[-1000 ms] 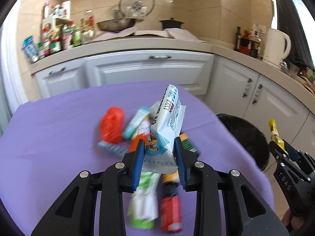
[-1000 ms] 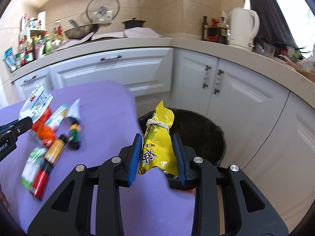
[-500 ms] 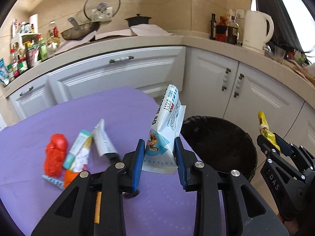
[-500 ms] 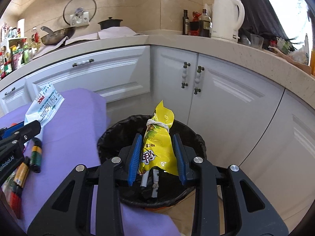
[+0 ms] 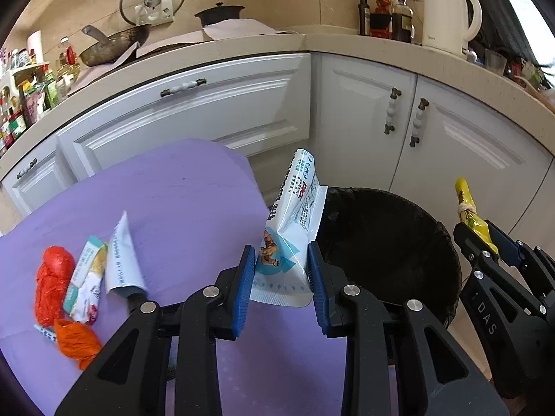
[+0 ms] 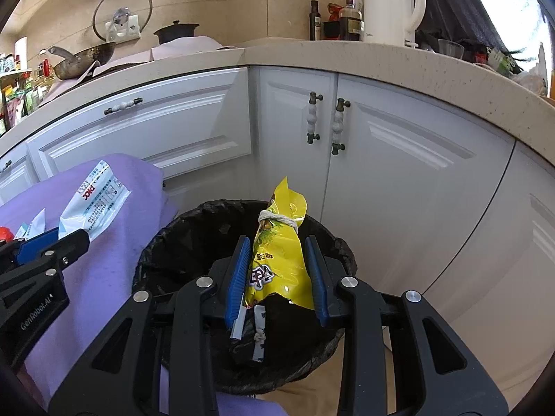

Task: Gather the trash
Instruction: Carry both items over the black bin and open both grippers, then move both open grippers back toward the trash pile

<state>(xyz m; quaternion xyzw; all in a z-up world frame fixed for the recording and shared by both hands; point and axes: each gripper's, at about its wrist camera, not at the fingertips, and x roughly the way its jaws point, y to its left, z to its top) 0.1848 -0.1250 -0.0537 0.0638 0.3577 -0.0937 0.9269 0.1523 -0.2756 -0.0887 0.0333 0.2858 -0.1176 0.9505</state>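
Both hands have swung from the table toward the bin (image 6: 180, 228). Right gripper (image 6: 277, 270) clamps the yellow bag (image 6: 277, 260) over it; left gripper (image 5: 281, 277) pinches the white packet (image 5: 291, 228) at the rim. I should centre each before letting go.

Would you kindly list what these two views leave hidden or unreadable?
- Bin floor, right wrist: yellow bag and gripper block it.
- Tube cap, left wrist: behind the left gripper.
- Shelf bottles, left wrist: too small to read.
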